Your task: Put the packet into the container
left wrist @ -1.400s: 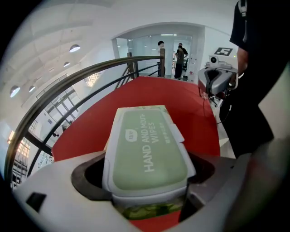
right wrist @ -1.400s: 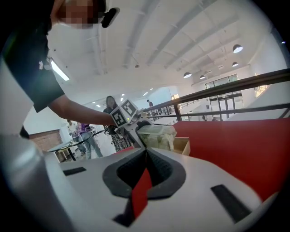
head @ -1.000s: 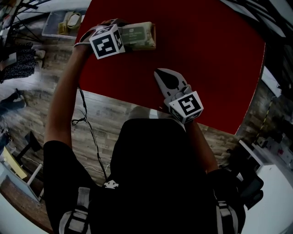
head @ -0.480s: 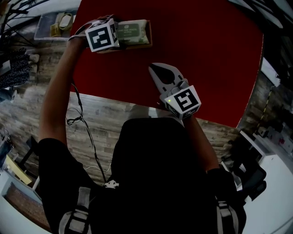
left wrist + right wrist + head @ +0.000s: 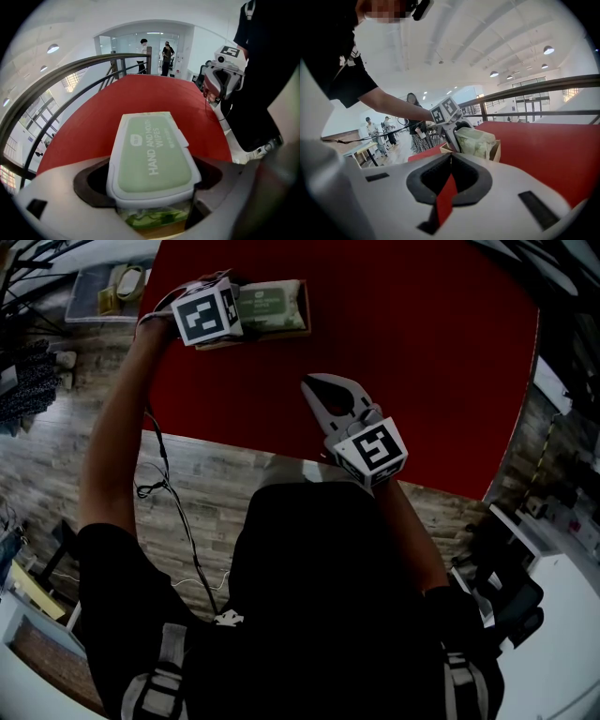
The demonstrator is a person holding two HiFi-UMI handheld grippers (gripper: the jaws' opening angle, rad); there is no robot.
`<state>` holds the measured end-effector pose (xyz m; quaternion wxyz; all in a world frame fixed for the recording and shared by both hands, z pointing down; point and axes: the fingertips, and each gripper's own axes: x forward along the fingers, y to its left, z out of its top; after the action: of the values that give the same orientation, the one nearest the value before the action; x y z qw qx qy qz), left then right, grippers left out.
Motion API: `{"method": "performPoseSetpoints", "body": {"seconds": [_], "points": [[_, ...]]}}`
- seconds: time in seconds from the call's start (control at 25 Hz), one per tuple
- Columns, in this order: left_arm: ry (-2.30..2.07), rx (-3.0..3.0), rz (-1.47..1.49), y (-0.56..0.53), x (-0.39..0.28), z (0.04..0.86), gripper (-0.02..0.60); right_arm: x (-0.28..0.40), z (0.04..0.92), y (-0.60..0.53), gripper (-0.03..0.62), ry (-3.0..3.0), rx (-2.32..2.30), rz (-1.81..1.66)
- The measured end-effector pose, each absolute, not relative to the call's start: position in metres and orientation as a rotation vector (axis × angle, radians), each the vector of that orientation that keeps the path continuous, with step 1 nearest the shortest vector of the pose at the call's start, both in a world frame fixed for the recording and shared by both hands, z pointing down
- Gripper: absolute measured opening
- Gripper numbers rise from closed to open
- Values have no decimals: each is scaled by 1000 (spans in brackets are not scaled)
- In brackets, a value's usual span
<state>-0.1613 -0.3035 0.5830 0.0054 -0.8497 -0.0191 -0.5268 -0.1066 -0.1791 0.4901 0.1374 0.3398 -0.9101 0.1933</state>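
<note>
– two claws in view; what has the left one got?
– the left claw (image 5: pixel 150 197) is clamped on the packet (image 5: pixel 152 154), a green-lidded pack of wipes, with one jaw on each side of its near end.
– and where does the packet sit?
– its lower part is inside the container (image 5: pixel 497 151), a tan cardboard box right under the claw's tips. i can't tell whether it rests on the bottom.
– does every view show the box?
– no. the left gripper view gives only a tan strip below the packet, between the jaws. the right gripper view shows a side wall and a corner. in the head view the marker cube covers the left jaws.
– the other claw?
– the right claw (image 5: pixel 314 388) has its jaws together on nothing. it hovers over the red table (image 5: pixel 412 352), well apart from the box ahead of it.
– further out?
– past the left claw, off the table, a clear tray (image 5: pixel 94 298) lies on the floor. its contents are too dim to name.
</note>
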Motion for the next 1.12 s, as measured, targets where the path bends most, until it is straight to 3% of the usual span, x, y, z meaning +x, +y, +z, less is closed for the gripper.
{"method": "performPoseSetpoints", "body": {"seconds": [0.12, 0.24, 0.56, 0.64, 0.72, 0.88, 1.12], "points": [[-77, -2657, -1626, -304, -160, 582, 468, -107, 495, -177, 20, -2617, 973, 554], [-49, -2642, -1608, -306, -165, 586, 412, -110, 497, -174, 20, -2623, 974, 573], [-28, -2648, -1595, -306, -171, 586, 396, -114, 498, -174, 20, -2626, 945, 574], [33, -2668, -1545, -310, -172, 577, 338, -115, 499, -174, 20, -2624, 944, 580], [120, -2691, -1476, -318, -170, 562, 227, -115, 497, -175, 20, -2630, 939, 580], [201, -2694, -1410, -322, -163, 543, 117, -115, 491, -174, 20, -2650, 924, 557], [423, -2824, -1243, -315, -162, 511, 37, -110, 481, -172, 20, -2658, 921, 527]]}}
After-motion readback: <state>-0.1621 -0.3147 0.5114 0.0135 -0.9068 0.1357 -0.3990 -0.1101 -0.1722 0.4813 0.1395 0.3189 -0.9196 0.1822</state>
